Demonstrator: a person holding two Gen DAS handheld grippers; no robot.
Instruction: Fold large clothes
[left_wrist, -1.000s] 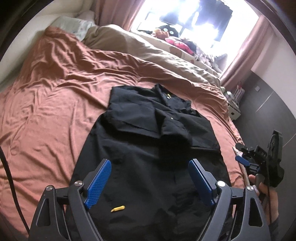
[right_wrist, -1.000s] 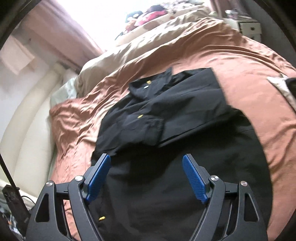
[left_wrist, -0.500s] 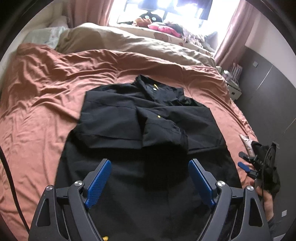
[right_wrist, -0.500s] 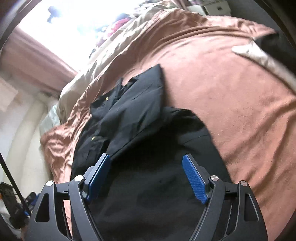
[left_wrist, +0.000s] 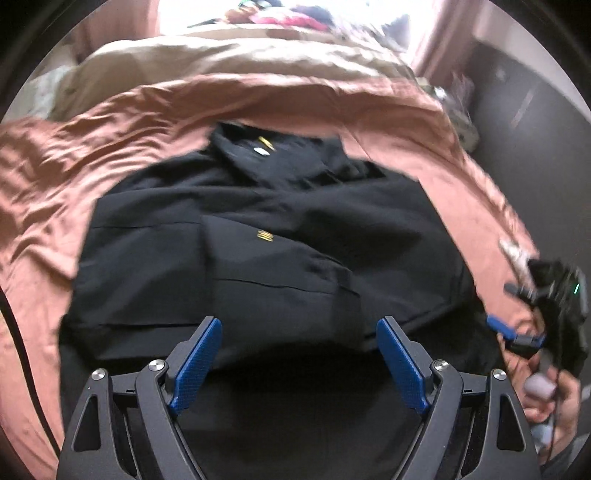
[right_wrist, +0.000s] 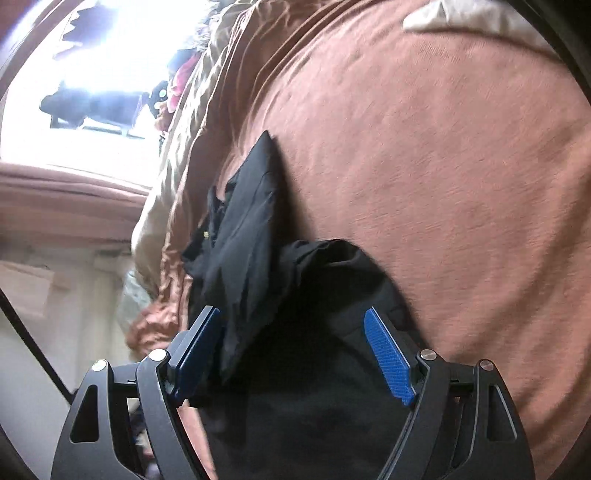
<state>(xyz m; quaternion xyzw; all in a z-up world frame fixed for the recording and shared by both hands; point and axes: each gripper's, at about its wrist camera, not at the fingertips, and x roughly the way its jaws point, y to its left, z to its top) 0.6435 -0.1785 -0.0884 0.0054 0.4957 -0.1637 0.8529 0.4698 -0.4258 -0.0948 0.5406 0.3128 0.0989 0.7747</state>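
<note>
One black garment (left_wrist: 266, 266) lies spread on the rust-coloured bed cover (left_wrist: 74, 177), its collar (left_wrist: 255, 151) at the far end and its hem nearest the person, so its long axis runs straight away from both grippers. Both sleeves look already folded in across the chest.

The left gripper (left_wrist: 299, 365) hangs over the lower body of the garment, jaws wide apart with nothing between them; the cloth lies directly ahead and beneath it, near its middle line.

The right gripper (right_wrist: 295, 358) is also spread and empty. It sits low at the garment's right edge, with bare cover to its right, and looks along that side toward the collar; the right wrist view is blurred. It seems nearer the hem corner.

Counted: one garment, two grippers, one pale cloth (right_wrist: 472, 18) at the bed's far right.
</note>
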